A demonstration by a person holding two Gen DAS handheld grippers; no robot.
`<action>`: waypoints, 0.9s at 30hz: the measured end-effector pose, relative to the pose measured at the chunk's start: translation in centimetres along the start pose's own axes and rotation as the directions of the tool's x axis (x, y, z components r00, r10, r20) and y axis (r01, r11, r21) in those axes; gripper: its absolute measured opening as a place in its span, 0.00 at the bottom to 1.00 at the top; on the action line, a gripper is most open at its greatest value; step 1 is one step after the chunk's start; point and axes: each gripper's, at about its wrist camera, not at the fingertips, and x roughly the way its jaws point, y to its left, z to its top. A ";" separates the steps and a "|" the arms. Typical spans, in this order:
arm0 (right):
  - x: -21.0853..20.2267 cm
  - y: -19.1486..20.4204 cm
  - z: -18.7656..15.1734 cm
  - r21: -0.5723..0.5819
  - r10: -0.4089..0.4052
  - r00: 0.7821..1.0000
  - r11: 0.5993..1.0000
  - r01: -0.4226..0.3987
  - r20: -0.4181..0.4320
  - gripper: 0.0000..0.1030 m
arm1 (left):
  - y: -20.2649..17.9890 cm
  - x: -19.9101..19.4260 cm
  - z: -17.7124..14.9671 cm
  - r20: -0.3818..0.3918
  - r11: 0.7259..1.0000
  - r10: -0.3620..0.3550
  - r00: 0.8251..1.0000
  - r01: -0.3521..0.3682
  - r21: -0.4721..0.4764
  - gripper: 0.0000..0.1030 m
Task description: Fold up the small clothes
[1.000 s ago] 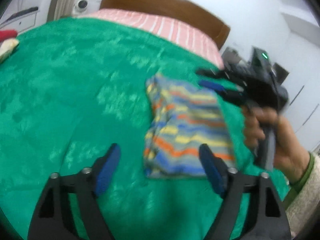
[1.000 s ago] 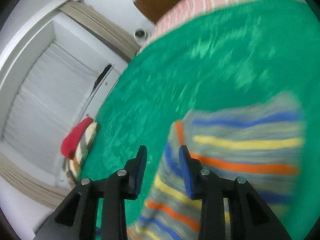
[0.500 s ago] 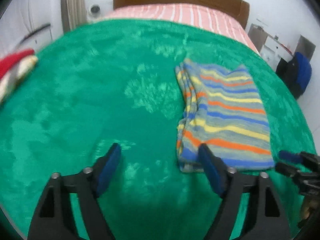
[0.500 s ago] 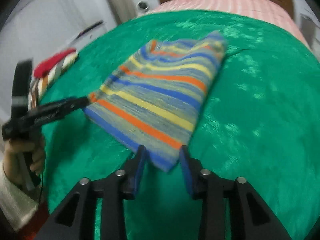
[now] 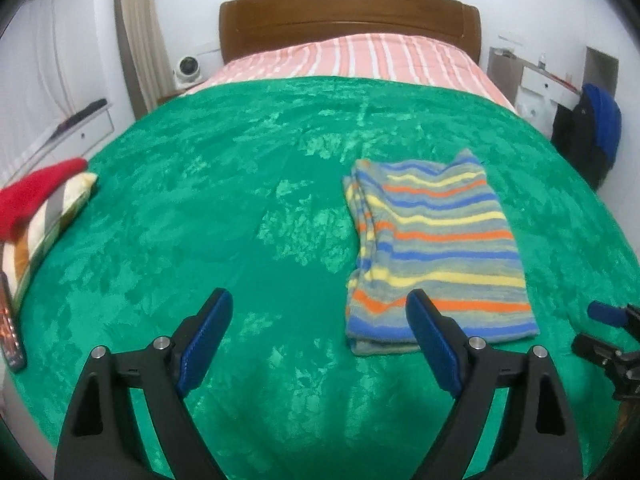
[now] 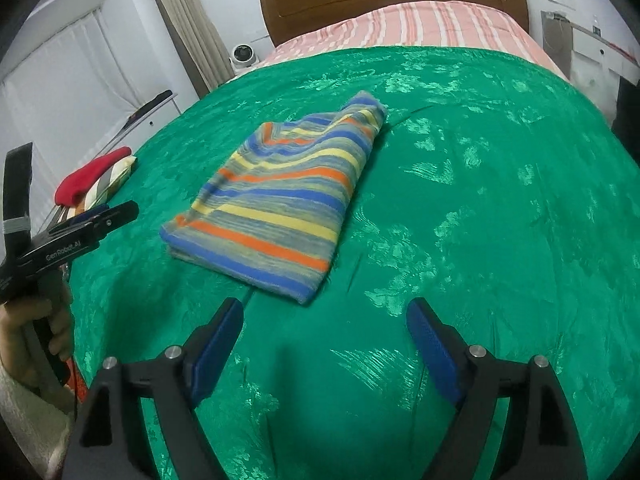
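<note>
garment: folded striped garment [image 5: 436,252] flat on green bedspread [image 5: 200,220], right of centre in left wrist view
long axis: runs up-frame, toward headboard
my left gripper [image 5: 320,340]: jaws still widening, nothing between, near edge just past right pad
my right gripper [image 6: 324,344]: jaws opening, empty, garment corner just above
nearer: about equal

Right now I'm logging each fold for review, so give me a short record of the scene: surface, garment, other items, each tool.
surface: green plush blanket on a bed with a brown wooden headboard
garment: striped knit cloth, folded, lying flat, untouched
other items: red and striped pile at the blanket's left edge
left tool: jaws opening, nothing between them
right tool: jaws opening, nothing between them, just short of the garment's near corner
</note>
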 end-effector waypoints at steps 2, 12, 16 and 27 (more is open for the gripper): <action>0.2 0.2 0.1 -0.007 0.000 1.000 1.000 0.000 0.003 0.81 | -0.2 0.7 0.5 -0.008 1.000 -0.019 1.000 0.020 0.017 0.92; 5.6 -4.6 7.7 0.185 0.101 0.994 0.977 -0.105 0.031 0.81 | 1.9 13.2 6.0 -0.227 0.924 -0.381 0.896 0.357 -0.139 0.97; 10.2 -5.0 10.7 0.244 0.208 0.978 0.948 -0.204 0.009 0.81 | -0.1 16.9 6.4 -0.297 0.914 -0.406 0.864 0.386 -0.125 0.97; 12.5 7.1 11.0 -0.270 -0.163 0.986 0.948 0.169 0.045 0.23 | -2.0 14.5 5.9 -0.217 0.926 -0.377 0.900 0.371 -0.067 0.13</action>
